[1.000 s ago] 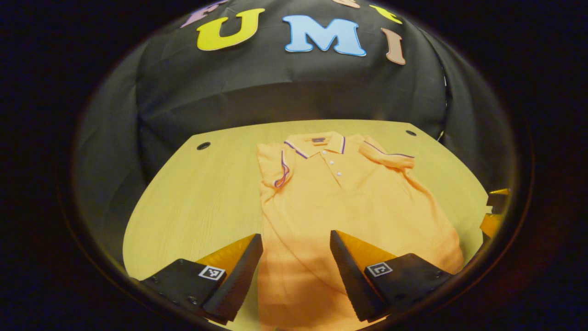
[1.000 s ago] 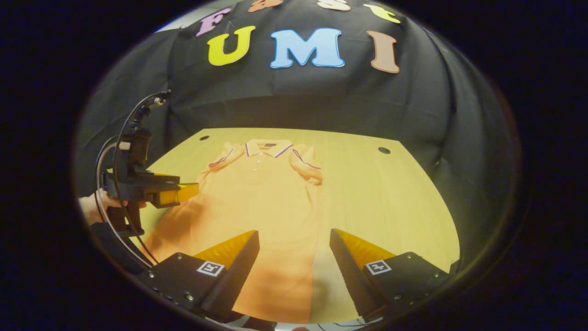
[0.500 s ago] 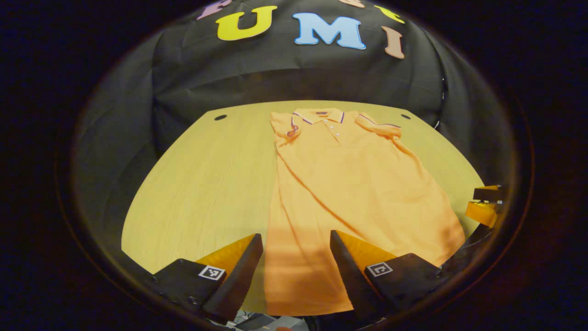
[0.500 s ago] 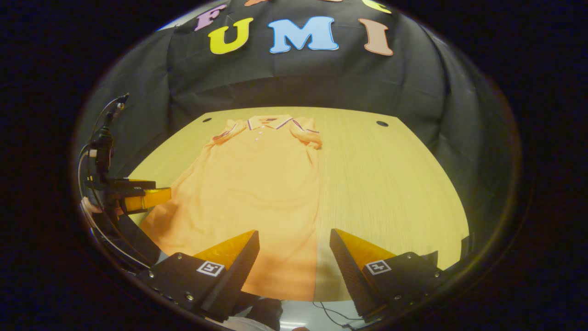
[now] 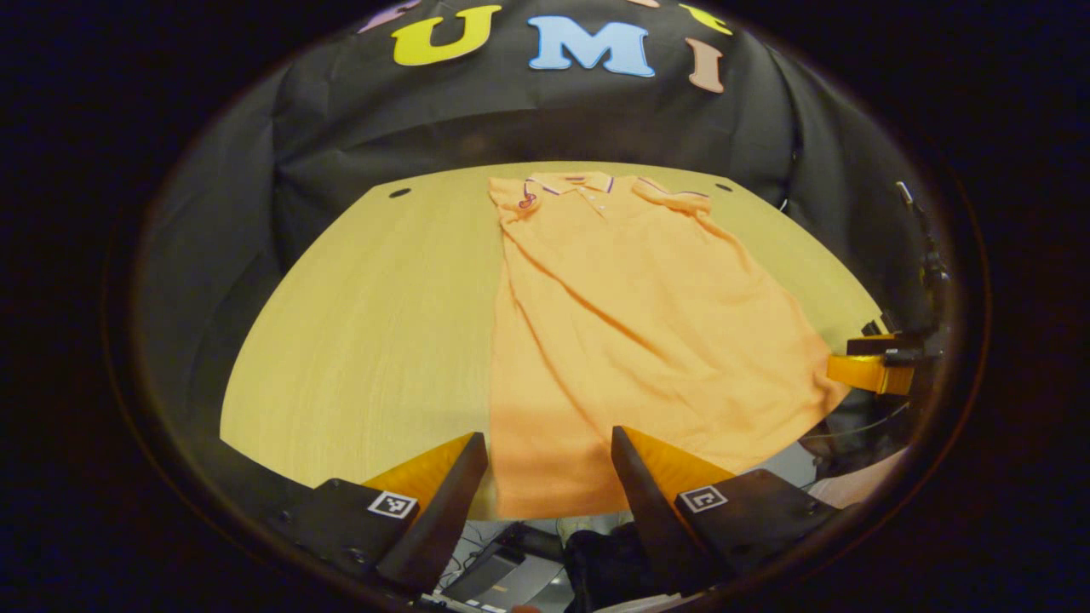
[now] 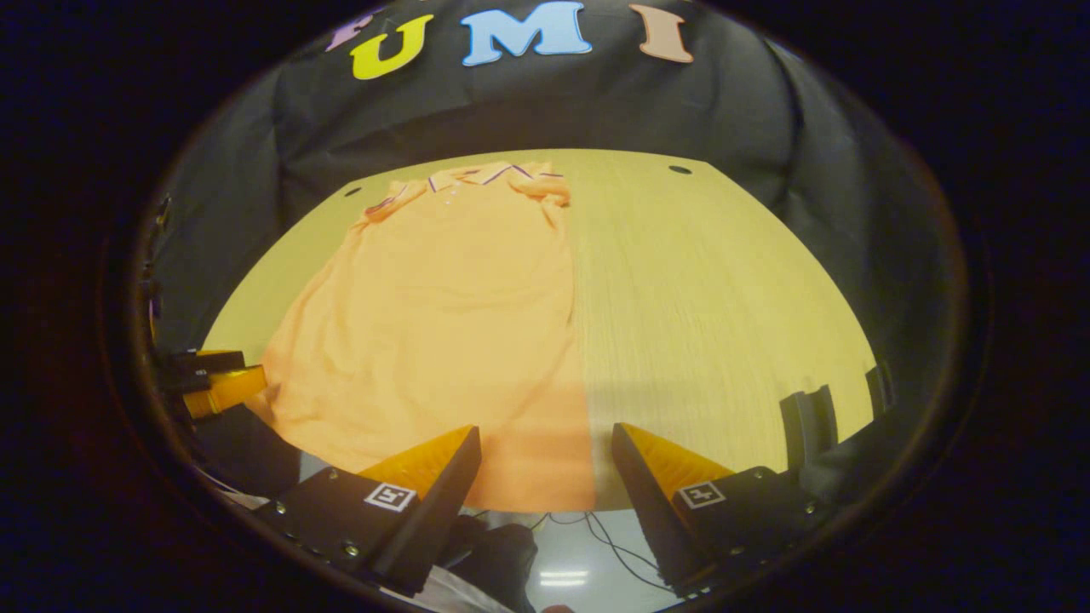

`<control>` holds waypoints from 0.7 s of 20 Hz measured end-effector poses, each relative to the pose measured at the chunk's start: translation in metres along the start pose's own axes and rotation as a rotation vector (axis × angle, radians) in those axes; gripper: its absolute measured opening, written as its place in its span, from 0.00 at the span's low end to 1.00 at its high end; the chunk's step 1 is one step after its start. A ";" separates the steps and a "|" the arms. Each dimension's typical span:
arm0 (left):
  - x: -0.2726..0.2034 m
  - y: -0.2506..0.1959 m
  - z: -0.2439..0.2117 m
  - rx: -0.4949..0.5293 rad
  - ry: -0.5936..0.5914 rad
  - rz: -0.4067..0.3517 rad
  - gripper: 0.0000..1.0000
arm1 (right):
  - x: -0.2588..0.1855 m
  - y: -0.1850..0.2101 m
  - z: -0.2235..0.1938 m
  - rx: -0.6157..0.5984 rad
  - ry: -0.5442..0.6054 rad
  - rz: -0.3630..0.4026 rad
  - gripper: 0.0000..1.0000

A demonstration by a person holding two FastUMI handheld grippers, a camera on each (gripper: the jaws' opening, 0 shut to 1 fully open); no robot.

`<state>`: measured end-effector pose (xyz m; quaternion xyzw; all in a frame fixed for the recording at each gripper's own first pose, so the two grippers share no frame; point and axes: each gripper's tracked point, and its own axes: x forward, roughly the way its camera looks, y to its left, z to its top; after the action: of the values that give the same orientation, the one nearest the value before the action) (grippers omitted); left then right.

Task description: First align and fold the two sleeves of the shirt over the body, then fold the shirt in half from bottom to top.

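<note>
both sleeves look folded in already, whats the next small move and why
Probably lower both open grippers onto the shirt's bottom hem: the left gripper and right gripper sit at that near edge, jaws apart, holding nothing, and the bottom-to-top fold remains.

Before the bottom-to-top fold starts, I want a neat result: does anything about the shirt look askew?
Slightly. The shirt lies flat on the table with both sleeves folded in, but its hem reaches the table's near edge, and diagonal creases cross the body. Both grippers, left and right, are open.
</note>
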<state>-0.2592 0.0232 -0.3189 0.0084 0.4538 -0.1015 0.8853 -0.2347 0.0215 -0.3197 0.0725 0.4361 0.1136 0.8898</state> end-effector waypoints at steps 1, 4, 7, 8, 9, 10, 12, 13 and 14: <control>-0.002 -0.001 -0.004 0.000 0.006 -0.004 0.98 | 0.001 0.002 -0.004 0.009 0.009 -0.002 0.96; 0.000 -0.004 -0.010 0.009 0.004 -0.013 0.96 | 0.004 0.004 -0.014 0.006 0.026 -0.016 0.96; 0.006 -0.006 -0.019 0.026 0.022 -0.016 0.98 | 0.003 0.005 -0.023 0.000 0.040 -0.025 0.96; 0.008 -0.005 -0.022 0.027 0.030 -0.013 0.98 | 0.003 0.005 -0.022 -0.002 0.037 -0.028 0.96; 0.009 -0.004 -0.024 0.022 0.041 -0.014 0.98 | 0.003 0.005 -0.023 -0.006 0.040 -0.031 0.96; 0.009 -0.006 -0.027 0.021 0.050 -0.014 0.99 | 0.004 0.005 -0.022 -0.013 0.038 -0.035 0.96; 0.009 -0.008 -0.025 0.028 0.050 -0.021 0.97 | 0.005 0.008 -0.023 -0.029 0.041 -0.035 0.96; 0.010 -0.011 -0.024 0.036 0.046 -0.026 0.93 | 0.006 0.010 -0.022 -0.035 0.043 -0.026 0.97; 0.009 -0.016 -0.026 0.038 0.042 -0.035 0.90 | 0.006 0.013 -0.022 -0.046 0.047 -0.017 0.96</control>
<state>-0.2774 0.0089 -0.3401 0.0195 0.4703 -0.1252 0.8733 -0.2504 0.0360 -0.3345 0.0455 0.4549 0.1176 0.8816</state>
